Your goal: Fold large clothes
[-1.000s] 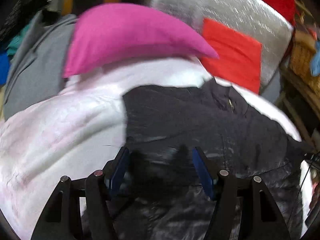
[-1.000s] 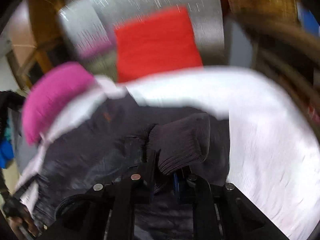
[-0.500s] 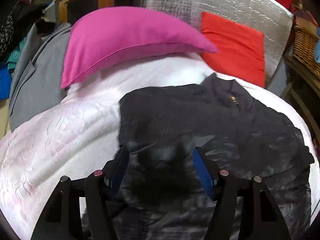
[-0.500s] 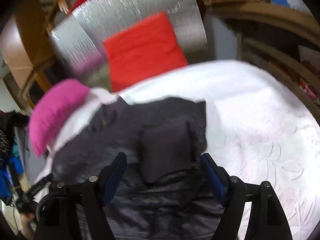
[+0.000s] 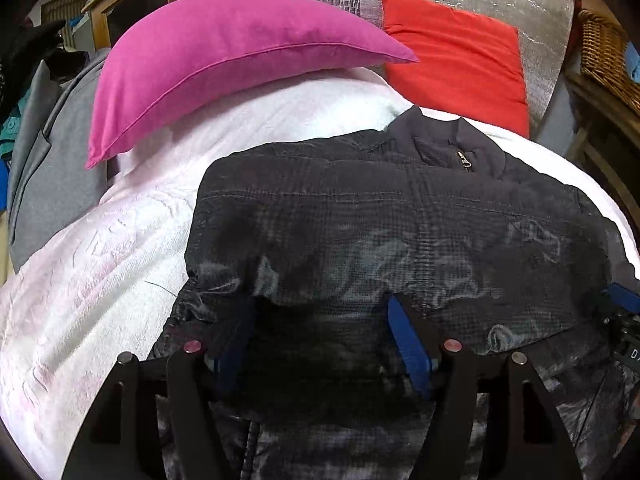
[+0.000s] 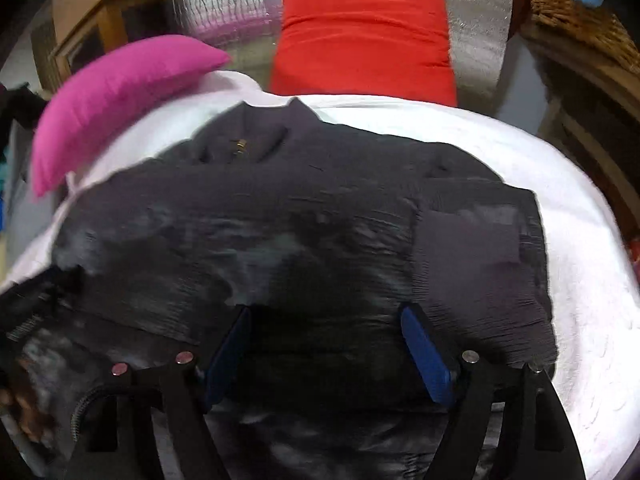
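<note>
- Left wrist view: dark jacket (image 5: 400, 232) lies flat on a white blanket (image 5: 100, 272), collar toward a pink pillow (image 5: 224, 60) and a red cushion (image 5: 452, 56).
- Left gripper (image 5: 320, 344): jaws opening over the jacket, pads apart, gripping nothing.
- Right wrist view: right gripper (image 6: 328, 344) released, jaws wide; a ribbed cuff (image 6: 472, 256), somewhat blurred, apparently lies folded across the jacket.

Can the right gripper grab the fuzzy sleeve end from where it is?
Probably yes. The cuff lies bare on the jacket, just right of the open right gripper, nothing covering it.
</note>
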`<state>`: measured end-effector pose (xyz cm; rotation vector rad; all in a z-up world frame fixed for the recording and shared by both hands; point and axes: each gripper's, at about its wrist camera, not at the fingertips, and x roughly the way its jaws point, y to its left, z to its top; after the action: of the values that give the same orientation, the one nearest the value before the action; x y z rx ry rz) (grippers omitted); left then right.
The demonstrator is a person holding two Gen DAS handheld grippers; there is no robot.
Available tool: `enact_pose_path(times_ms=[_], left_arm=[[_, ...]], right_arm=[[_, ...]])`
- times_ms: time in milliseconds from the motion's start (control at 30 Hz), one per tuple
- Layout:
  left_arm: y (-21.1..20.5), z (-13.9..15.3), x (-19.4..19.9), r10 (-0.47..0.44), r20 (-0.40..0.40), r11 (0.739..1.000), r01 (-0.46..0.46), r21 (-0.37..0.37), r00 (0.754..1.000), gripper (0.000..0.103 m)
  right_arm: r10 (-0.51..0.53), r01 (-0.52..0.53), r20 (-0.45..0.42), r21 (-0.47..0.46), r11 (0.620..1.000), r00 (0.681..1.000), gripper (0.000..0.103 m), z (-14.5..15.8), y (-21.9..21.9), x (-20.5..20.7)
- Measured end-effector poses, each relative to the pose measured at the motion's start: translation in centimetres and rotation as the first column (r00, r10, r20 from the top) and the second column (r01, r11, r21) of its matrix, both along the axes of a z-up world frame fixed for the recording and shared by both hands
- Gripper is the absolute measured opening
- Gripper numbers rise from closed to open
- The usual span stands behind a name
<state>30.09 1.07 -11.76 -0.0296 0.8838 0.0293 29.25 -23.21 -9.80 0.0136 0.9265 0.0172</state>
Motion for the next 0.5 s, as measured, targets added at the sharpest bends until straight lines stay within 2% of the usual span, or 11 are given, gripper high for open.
enact_pose_path(times_ms=[133,500], left_arm=[[-0.1,-0.2,0.0,0.001,0.007,1.000,-0.001,0.006,1.000,0.070],[0.0,-0.4,0.1,-0.006,0.011,1.000,0.006,0.004,1.000,0.072]], right_arm=[[-0.001,0.000,-0.028,-0.011,1.000,1.000,0.082,-0.2,-0.1,0.2],[-0.004,0.003,-0.032,-0.022,1.000,0.999,0.083,-0.8,-0.1,0.9]])
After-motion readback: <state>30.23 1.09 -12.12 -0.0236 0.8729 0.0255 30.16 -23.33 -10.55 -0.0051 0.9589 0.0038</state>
